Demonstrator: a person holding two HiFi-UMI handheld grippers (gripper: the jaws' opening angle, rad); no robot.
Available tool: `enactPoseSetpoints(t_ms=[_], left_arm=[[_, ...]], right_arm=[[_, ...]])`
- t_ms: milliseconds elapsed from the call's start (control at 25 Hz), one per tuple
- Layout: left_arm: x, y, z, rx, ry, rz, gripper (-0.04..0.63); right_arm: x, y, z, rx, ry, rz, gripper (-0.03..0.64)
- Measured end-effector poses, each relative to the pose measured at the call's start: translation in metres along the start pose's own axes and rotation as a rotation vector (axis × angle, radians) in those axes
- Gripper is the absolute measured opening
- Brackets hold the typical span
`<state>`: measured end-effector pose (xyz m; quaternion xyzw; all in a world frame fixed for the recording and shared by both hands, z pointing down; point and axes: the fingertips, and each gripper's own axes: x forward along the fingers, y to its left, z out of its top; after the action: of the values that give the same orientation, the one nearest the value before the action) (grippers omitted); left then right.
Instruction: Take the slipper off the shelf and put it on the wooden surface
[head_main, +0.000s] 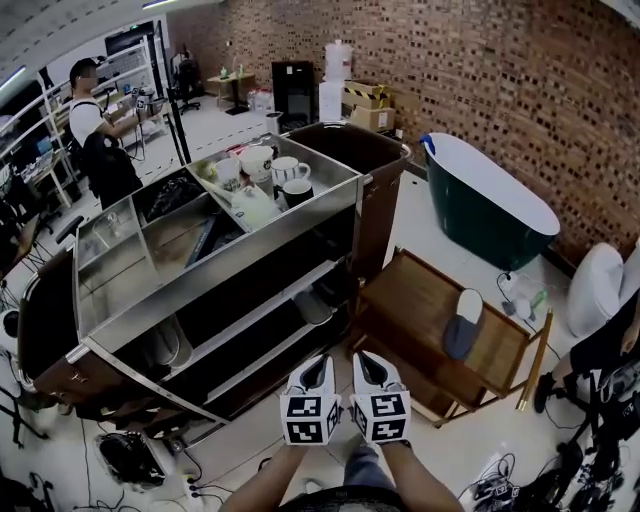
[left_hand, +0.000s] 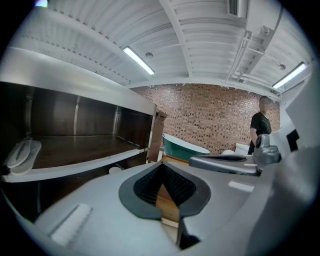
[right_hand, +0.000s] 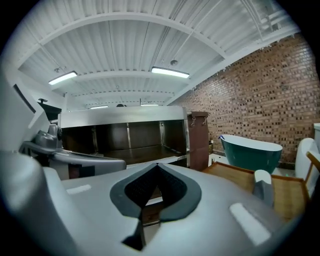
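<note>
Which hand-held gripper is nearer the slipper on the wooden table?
Right. In the head view the slipper lies ahead and to the right of the right hand-held gripper; the left hand-held gripper sits beside it on the far side, farther away.

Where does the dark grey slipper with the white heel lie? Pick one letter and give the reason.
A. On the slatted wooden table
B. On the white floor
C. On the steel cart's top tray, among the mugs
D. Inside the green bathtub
A: the dark grey slipper with the white heel lies flat on the slatted wooden table.
</note>
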<state>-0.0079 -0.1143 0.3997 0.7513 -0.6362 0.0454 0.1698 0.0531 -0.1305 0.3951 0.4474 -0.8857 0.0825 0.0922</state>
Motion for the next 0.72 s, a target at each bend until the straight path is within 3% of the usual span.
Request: enactPoseSetpoints(t_ms=[720], left_arm=[[-0.089, 0.004, -0.007, -0.013, -0.058, 0.039, 0.004]], right_arm=[[-0.052, 0.078, -0.001, -0.038, -0.037, 0.114, 0.000]])
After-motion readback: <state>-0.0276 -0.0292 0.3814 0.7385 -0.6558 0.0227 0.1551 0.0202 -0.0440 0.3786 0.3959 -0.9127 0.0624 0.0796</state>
